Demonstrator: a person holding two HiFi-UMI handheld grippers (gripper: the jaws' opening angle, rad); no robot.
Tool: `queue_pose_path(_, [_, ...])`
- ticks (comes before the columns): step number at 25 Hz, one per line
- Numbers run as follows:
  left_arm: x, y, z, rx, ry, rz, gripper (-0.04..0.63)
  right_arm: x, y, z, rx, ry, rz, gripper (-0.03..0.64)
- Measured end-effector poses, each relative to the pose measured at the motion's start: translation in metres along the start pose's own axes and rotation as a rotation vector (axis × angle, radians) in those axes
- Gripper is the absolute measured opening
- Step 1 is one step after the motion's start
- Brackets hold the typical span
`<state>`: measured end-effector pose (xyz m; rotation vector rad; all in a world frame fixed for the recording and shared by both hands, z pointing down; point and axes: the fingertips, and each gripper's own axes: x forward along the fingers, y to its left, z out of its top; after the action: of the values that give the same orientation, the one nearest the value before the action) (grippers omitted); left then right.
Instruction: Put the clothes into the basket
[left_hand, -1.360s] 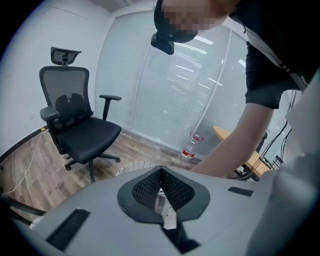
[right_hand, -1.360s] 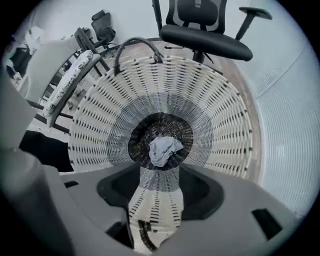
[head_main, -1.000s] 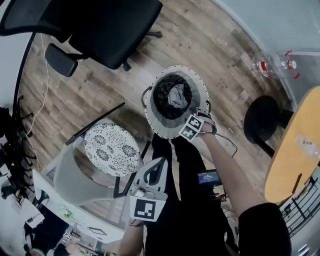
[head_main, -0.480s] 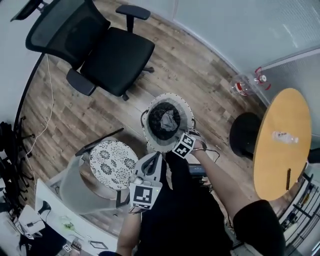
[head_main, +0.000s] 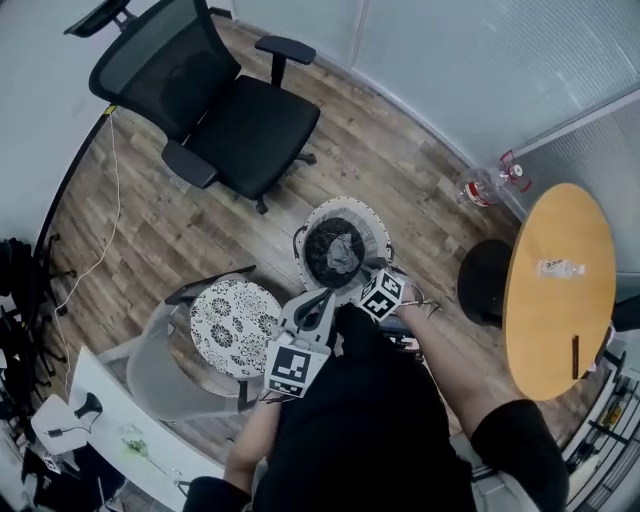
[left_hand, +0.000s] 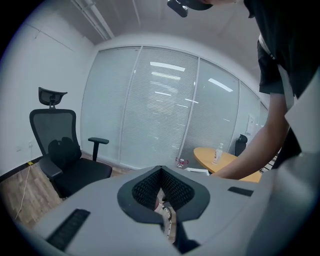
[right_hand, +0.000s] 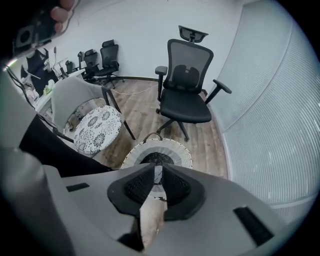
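While the left tool (head_main: 322, 298) hung shut and seemingly empty by the basket (head_main: 376, 224), the clothes (head_main: 343, 250) lay inside it, beneath the right tool (head_main: 370, 276), whose jaws were closing with nothing between them.

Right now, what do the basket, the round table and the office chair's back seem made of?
The basket looks like woven rope or fibre, matte, with a dotted, stitched-looking rim. The round table is probably wood or laminate, with a smooth yellow top. The office chair's back looks like black mesh, semi-see-through.
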<state>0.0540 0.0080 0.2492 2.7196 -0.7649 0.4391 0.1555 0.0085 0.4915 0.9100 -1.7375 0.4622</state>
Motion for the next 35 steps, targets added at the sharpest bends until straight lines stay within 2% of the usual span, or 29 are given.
queue_pose_path(10, [-0.04, 0.027, -0.005, -0.021, -0.035, 0.023, 0.011, -0.048, 0.019, 0.028, 0.078, -0.141, -0.039, 0.027])
queue_pose_path(18, [-0.059, 0.026, 0.007, 0.014, -0.071, 0.06, 0.011, -0.114, 0.012, 0.073, 0.23, -0.437, 0.015, 0.021])
queue_pose_path(22, [-0.058, 0.009, 0.015, 0.015, -0.091, 0.076, 0.011, -0.153, 0.002, 0.077, 0.259, -0.554, 0.051, 0.02])
queue_pose_path(28, [-0.045, -0.03, 0.026, -0.044, -0.109, 0.106, 0.011, -0.22, -0.006, 0.064, 0.269, -0.72, 0.147, 0.017])
queue_pose_path(35, [-0.026, -0.086, 0.04, -0.104, -0.142, 0.124, 0.011, -0.276, -0.018, 0.032, 0.263, -0.84, 0.249, 0.017])
